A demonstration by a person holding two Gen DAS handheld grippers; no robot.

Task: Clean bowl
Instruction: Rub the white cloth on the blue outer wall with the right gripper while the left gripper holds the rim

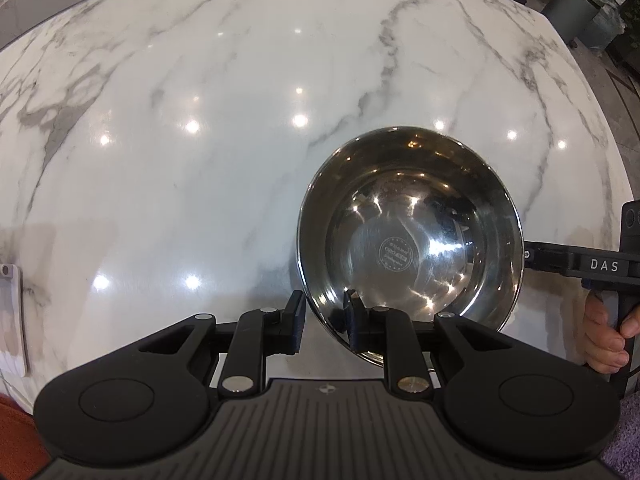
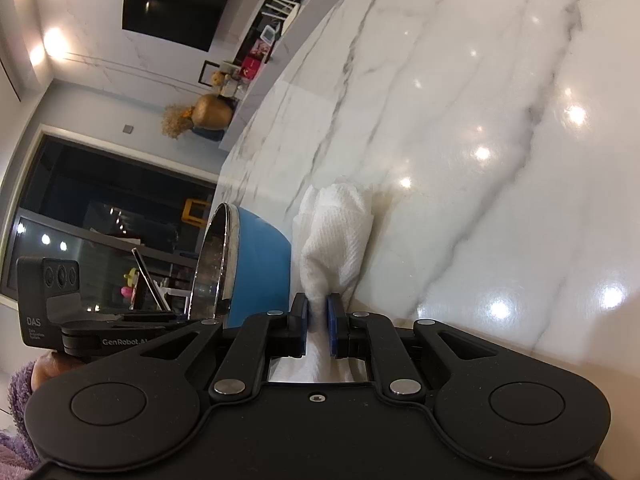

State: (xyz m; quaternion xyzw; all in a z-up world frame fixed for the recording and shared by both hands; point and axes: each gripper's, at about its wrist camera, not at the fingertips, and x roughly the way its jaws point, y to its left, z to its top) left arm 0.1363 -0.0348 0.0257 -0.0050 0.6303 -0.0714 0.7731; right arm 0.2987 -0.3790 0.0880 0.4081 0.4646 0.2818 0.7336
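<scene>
Left tongs [image 1: 323, 316] clamped on the bowl [image 1: 412, 240] rim, holding it steady near the bench [image 1: 200, 120] edge. Right tongs [image 2: 317, 322] pinched a paper towel [image 2: 336, 232] beside it, ready for wiping.

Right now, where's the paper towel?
Right wrist view, centre: paper towel pinched in the right tongs, just right of the bowl, over the marble counter.
</scene>
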